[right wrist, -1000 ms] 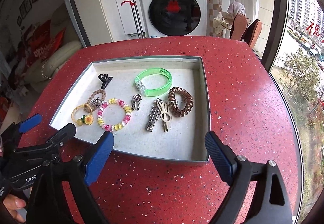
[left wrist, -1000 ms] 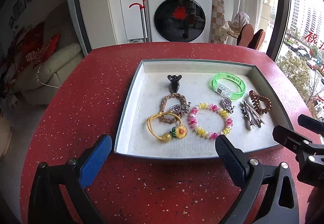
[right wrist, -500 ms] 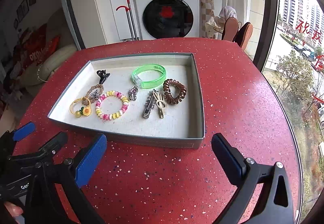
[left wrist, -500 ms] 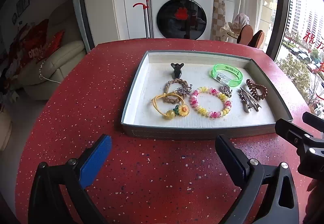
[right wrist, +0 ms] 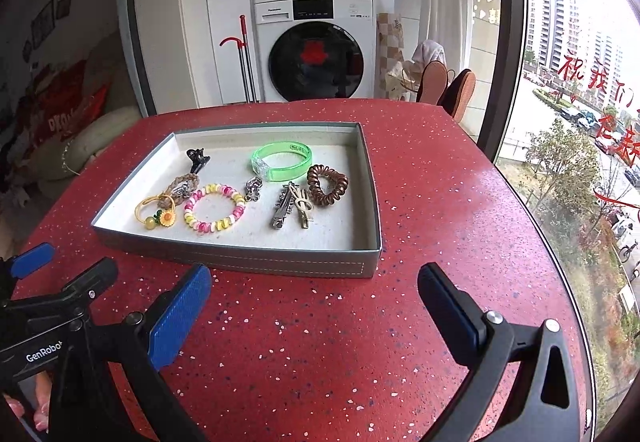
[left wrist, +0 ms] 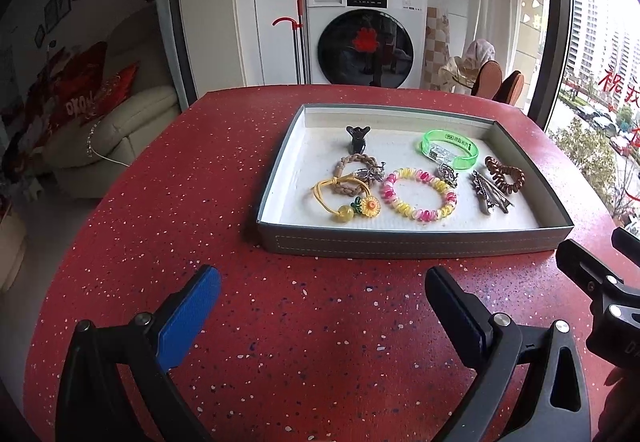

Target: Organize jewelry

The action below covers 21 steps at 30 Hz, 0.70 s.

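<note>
A grey tray (left wrist: 404,242) (right wrist: 280,262) sits on the red speckled table and holds the jewelry. Inside lie a green bangle (left wrist: 450,147) (right wrist: 282,161), a pink-and-yellow bead bracelet (left wrist: 418,194) (right wrist: 214,207), a yellow sunflower hair tie (left wrist: 344,200) (right wrist: 158,212), a braided tie (left wrist: 356,166), a black claw clip (left wrist: 357,137) (right wrist: 197,157), a brown coil tie (left wrist: 505,173) (right wrist: 327,184) and silver clips (left wrist: 490,196) (right wrist: 290,204). My left gripper (left wrist: 322,294) is open, over the table in front of the tray. My right gripper (right wrist: 314,294) is open too, near the tray's front right corner.
The round table's edge (right wrist: 576,282) drops off at the right beside a large window. A washing machine (left wrist: 364,38) stands behind the table, a cream sofa (left wrist: 108,130) at the left. The right gripper's body (left wrist: 600,290) shows in the left wrist view.
Both grippers have drawn back and lower from the tray, so the tray looks farther off and its front wall shows. The jewelry has not moved.
</note>
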{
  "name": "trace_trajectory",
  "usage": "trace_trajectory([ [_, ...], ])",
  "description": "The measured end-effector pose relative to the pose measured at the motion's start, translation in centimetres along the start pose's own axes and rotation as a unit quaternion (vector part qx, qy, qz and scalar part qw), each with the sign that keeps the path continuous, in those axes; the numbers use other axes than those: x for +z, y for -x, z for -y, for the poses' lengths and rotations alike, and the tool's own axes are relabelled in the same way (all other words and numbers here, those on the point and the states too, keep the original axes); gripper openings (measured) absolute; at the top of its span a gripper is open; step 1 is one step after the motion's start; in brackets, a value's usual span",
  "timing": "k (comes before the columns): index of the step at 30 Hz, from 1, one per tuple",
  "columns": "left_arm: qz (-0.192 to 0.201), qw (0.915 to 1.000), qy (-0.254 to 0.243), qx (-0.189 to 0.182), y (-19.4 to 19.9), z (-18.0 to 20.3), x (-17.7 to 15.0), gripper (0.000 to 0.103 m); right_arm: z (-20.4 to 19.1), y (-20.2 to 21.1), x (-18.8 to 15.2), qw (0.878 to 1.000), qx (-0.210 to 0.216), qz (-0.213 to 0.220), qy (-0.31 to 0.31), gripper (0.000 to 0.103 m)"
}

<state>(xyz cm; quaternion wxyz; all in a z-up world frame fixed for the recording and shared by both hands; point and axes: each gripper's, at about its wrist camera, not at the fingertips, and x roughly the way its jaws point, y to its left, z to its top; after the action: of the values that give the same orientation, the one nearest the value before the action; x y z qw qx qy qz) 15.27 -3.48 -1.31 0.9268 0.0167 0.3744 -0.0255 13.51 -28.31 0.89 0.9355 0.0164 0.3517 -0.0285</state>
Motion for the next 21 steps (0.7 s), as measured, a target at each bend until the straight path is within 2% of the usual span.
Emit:
trace_trajectory([
  [9, 0.013, 0.9998, -0.013, 0.005, 0.8, 0.3, -0.5, 0.103, -0.4, 1.2, -0.4, 1.000, -0.005, 0.020, 0.019, 0.103],
  [21, 0.010, 0.9999, -0.009, 0.002, 1.1, 0.3, -1.2, 0.103, -0.9, 1.4, -0.5, 0.999, -0.003, 0.024, 0.029, 0.103],
])
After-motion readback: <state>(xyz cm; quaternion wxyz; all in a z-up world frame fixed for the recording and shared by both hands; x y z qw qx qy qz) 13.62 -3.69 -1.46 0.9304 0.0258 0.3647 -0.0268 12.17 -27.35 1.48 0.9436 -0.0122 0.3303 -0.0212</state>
